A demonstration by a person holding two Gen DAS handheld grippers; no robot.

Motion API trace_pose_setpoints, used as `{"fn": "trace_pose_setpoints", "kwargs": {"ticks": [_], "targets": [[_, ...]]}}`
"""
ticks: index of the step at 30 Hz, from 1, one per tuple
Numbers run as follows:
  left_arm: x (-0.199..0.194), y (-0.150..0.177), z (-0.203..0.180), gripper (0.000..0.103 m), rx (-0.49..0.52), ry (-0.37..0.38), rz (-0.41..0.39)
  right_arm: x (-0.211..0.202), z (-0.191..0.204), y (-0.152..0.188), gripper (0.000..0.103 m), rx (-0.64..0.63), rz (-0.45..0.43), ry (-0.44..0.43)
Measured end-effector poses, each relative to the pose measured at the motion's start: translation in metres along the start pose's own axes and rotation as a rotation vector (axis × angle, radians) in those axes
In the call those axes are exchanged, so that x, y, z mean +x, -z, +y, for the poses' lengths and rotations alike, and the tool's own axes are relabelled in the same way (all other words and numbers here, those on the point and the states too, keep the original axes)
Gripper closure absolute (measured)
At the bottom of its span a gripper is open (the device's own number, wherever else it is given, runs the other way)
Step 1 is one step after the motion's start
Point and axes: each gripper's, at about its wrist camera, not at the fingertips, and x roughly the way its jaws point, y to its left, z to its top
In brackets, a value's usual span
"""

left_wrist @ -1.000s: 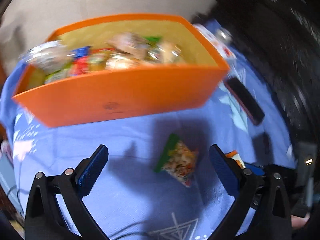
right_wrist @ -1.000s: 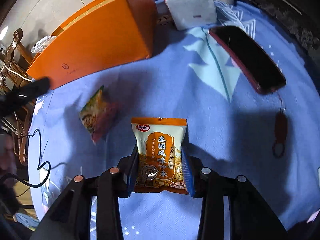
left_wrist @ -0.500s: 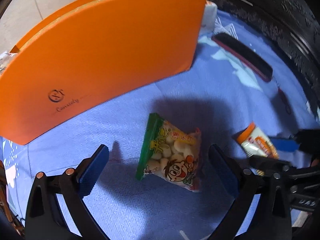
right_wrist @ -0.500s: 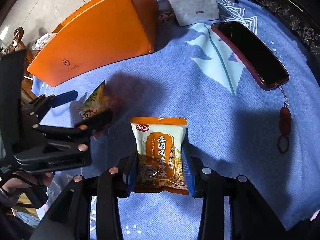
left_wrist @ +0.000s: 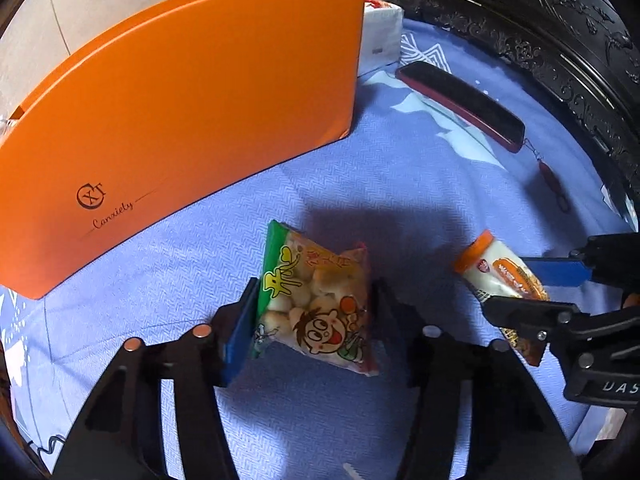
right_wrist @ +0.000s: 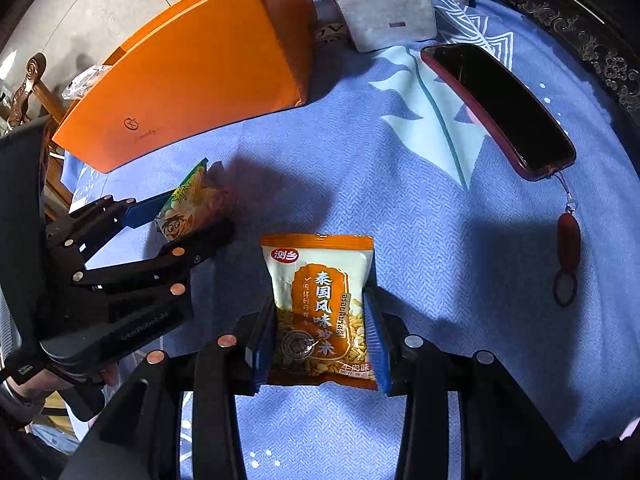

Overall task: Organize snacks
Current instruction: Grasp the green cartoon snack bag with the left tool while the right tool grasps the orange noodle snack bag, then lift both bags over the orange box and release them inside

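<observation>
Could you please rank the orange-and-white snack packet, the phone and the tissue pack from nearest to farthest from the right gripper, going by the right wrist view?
1. Orange-and-white snack packet: between the right gripper pads.
2. Phone: upper right.
3. Tissue pack: top, beside the orange box.

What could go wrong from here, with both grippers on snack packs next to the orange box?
1. The left gripper has just been closing on the green cartoon pack, pinching a puffy, crinkled bag by its sides; it may slip or twist on lifting.
2. The orange box has a tall wall facing both grippers; a low carry could clip it.
3. The right gripper, shut on the orange rice snack, sits close beside the left one; moving both together could make them collide.
</observation>
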Motion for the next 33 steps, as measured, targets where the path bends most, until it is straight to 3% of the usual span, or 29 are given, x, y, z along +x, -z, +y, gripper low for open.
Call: {"fn": "trace_pose_setpoints", "kwargs": {"ticks": [6,18,25,33], "targets": [[-0.013,0.009,0.011,0.053,-0.061,0.014,0.002,-0.003,0.001,0.002,0.062,0.008,0.004,0.015],[-0.071,0.022,0.046,0.053,-0.193,-0.009,-0.088,-0.021,0.022,0.003,0.062,-0.036,-0.041,0.031],[-0.143,0.008,0.08,0.053,-0.301,-0.033,-0.231,-0.077,0.041,-0.017,0.062,-0.093,-0.184,-0.019],[-0.202,-0.044,0.14,0.052,-0.413,-0.101,-0.372,-0.13,0.081,-0.1,0.062,-0.16,-0.379,-0.11]]}}
